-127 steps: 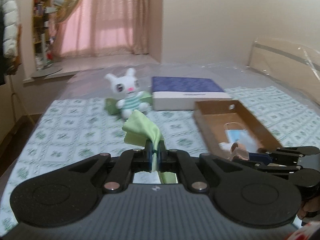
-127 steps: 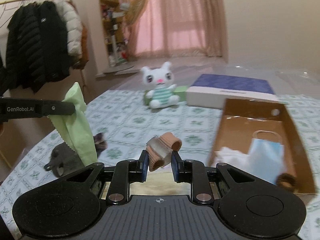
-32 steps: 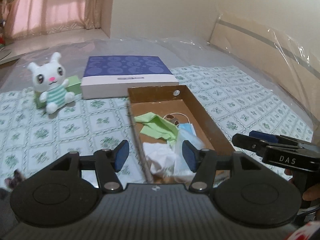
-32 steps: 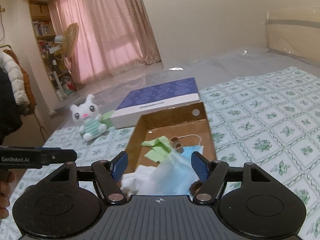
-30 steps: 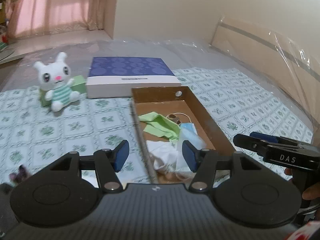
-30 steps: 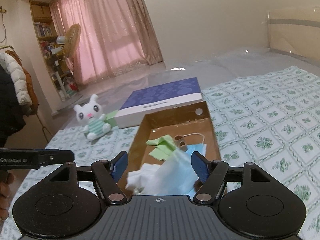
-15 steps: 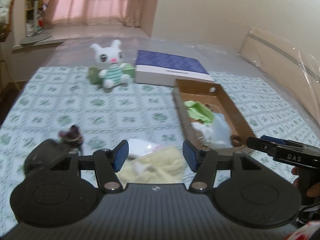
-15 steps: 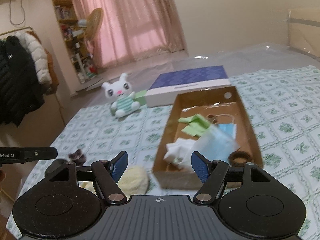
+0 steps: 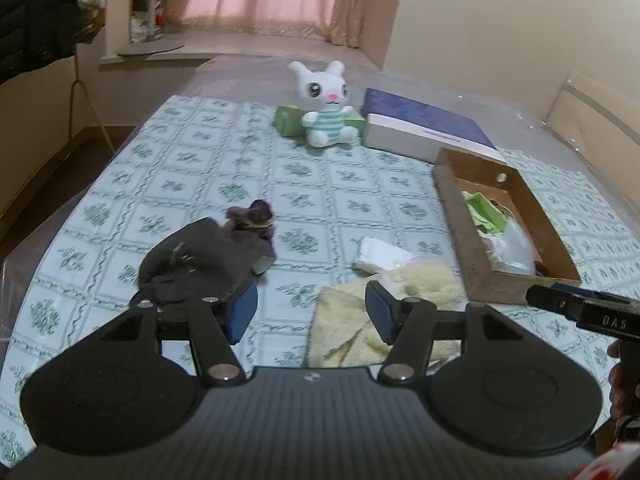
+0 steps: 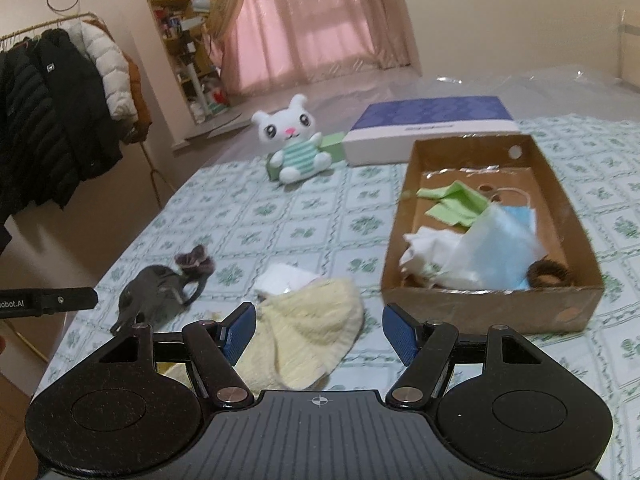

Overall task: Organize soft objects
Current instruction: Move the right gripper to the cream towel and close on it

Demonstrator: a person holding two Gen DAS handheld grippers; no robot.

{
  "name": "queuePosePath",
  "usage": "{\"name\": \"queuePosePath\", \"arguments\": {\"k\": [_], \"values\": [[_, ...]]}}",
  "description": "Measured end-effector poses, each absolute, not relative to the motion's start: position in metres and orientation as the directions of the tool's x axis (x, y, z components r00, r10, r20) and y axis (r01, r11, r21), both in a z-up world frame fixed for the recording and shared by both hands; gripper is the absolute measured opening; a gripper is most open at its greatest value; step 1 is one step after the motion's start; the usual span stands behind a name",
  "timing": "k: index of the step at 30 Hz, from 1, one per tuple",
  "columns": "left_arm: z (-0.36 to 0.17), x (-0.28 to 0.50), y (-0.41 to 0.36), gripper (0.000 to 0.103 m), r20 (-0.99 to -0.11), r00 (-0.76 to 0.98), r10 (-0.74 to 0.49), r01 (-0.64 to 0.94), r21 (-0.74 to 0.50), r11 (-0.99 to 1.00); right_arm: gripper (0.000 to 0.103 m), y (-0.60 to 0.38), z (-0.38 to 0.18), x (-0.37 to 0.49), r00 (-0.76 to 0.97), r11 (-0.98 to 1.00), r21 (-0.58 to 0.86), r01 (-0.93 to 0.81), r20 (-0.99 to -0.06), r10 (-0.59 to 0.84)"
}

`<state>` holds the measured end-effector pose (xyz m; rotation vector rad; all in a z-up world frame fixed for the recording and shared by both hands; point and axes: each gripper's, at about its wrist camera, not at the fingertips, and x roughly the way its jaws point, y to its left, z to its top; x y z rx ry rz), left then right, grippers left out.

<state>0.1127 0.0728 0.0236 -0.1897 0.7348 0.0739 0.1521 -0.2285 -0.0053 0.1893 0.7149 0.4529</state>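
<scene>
Having swung away from the cardboard box, both grippers, left and right, gape empty above what looks like a cream knit hat, next for boxing.

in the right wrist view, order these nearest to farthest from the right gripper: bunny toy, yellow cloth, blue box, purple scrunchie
1. yellow cloth, just ahead of the right gripper
2. purple scrunchie, ahead to the left
3. bunny toy, far left of centre
4. blue box, farthest, at the back

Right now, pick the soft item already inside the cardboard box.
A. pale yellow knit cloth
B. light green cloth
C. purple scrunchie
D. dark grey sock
B: the light green cloth lies inside the cardboard box, while the yellow cloth, grey sock and scrunchie lie on the bedspread outside it.
</scene>
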Motion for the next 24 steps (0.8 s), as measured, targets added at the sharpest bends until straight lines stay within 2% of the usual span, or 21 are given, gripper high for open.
{"name": "queuePosePath", "arguments": {"k": [13,20,24], "values": [[0.003,0.111,0.094,0.057,-0.704,0.709,0.043,-0.204,-0.147,0.968,0.070,-0.205,-0.037,0.162,0.610,0.886,0.332,-0.325,-0.642,0.464],[-0.014,0.117,0.099,0.057,-0.727,0.685,0.045,-0.221,-0.149,0.964,0.070,-0.203,-0.068,0.182,0.594,0.895,0.364,-0.259,-0.670,0.445],[-0.023,0.120,0.103,0.056,-0.743,0.667,0.060,-0.238,-0.136,0.962,0.070,-0.208,-0.088,0.200,0.595,0.881,0.434,-0.189,-0.663,0.454]]}}
